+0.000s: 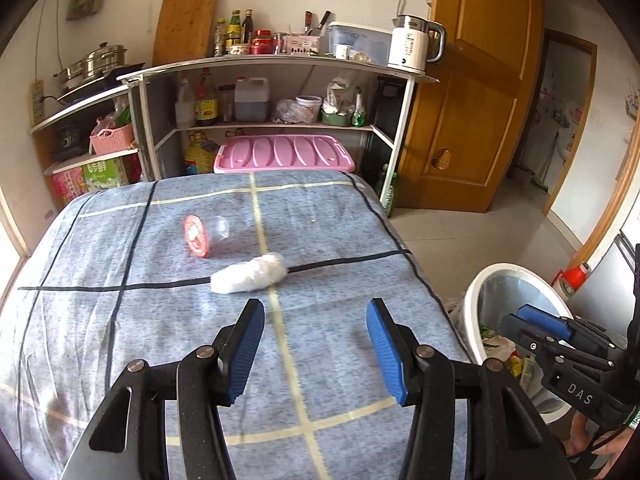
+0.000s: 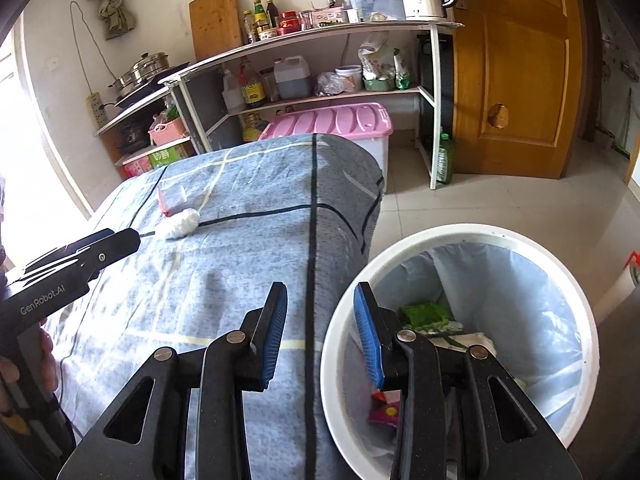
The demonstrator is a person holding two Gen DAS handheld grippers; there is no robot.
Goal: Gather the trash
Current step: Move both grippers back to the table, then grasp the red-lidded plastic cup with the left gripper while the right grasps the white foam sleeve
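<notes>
A crumpled white tissue (image 1: 250, 274) (image 2: 180, 224) lies mid-table on the blue-grey checked cloth (image 1: 120, 340). Just beyond it a clear plastic cup with a red lid (image 1: 204, 236) (image 2: 170, 200) lies on its side. My left gripper (image 1: 315, 308) hangs open over the cloth, short of the tissue, with nothing between its blue pads. The right gripper (image 2: 321, 288) is open and empty above the table's right edge and the near rim of the white bin (image 2: 440, 236) (image 1: 478, 292). The bin has a bluish liner with wrappers and scraps inside.
Behind the table stands a metal shelf (image 1: 280, 60) with bottles, a white kettle (image 1: 414, 46) and a pot. A pink-lidded box (image 1: 284, 154) sits under it. A wooden door (image 1: 472, 100) and a green bottle (image 2: 444, 158) on the tiled floor are at the right.
</notes>
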